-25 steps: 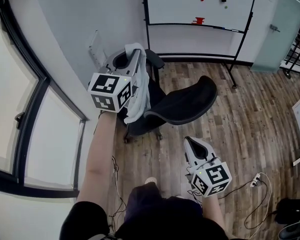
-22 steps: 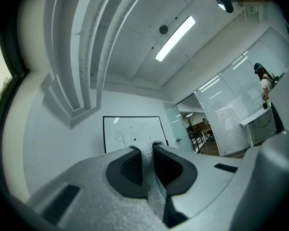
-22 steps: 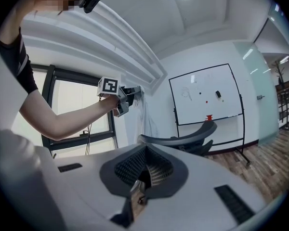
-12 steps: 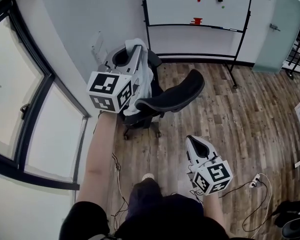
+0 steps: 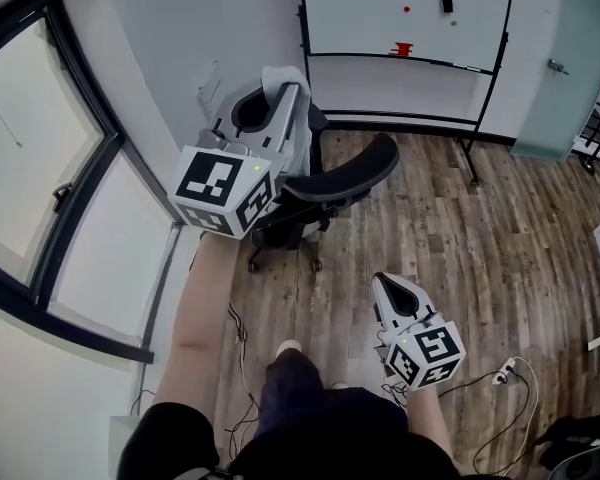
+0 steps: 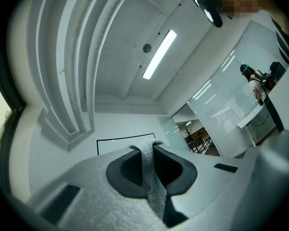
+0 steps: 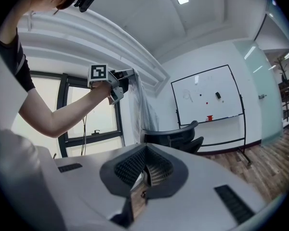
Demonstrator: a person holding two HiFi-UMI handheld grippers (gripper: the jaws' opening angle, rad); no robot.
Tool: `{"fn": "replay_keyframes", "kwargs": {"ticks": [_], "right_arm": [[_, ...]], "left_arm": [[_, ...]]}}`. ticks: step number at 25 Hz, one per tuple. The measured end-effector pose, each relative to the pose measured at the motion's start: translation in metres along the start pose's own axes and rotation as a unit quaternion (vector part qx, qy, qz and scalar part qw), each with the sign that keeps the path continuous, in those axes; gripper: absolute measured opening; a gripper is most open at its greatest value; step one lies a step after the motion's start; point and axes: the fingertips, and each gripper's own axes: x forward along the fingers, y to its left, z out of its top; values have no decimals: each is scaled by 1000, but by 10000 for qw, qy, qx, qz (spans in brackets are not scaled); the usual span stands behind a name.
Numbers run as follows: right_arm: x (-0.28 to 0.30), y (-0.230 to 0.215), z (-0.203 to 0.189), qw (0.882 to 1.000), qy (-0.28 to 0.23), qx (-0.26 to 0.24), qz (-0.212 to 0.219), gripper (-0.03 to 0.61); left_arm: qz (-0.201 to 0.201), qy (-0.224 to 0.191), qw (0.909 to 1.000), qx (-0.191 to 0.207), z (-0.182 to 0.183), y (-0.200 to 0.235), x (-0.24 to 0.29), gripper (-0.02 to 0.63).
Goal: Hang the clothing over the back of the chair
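In the head view my left gripper [image 5: 288,90] is raised at the upper left, shut on a white garment [image 5: 302,133] that hangs from its tip down to the black office chair [image 5: 345,173]. The left gripper view shows the pale cloth [image 6: 151,177] pinched between the dark pads of the left gripper [image 6: 147,152]. My right gripper [image 5: 390,286] is lower, over the wood floor to the near right of the chair, shut with nothing in it. In the right gripper view the right gripper [image 7: 144,170] points at the chair [image 7: 176,136], the hanging garment [image 7: 138,107] and the left gripper [image 7: 121,81].
A whiteboard on a black stand [image 5: 405,13] is behind the chair. A large dark-framed window [image 5: 50,168] fills the left wall. Cables [image 5: 505,373] lie on the wood floor at right, and a glass door [image 5: 565,58] is at far right.
My left gripper has risen and moved forward, lifting the garment higher beside the chair. The right gripper has shifted a little forward over the floor.
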Motion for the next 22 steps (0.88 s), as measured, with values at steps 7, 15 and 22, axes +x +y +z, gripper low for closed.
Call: {"fn": "replay_keyframes", "kwargs": {"ticks": [7,15,22], "right_arm": [[-28,-1,-5,10000,-2,-16,55,0],[-38,11,-14,9998,57,-54,203,0],[-34,28,-29,9992,219,-36,336,0]], "left_arm": [[-300,-635,9975,102,62,-52,-26,21],[-272,-721,9970,15,68,-67,-56,21],[-125,-382,9982,-439,30,-64,-83,21]]}}
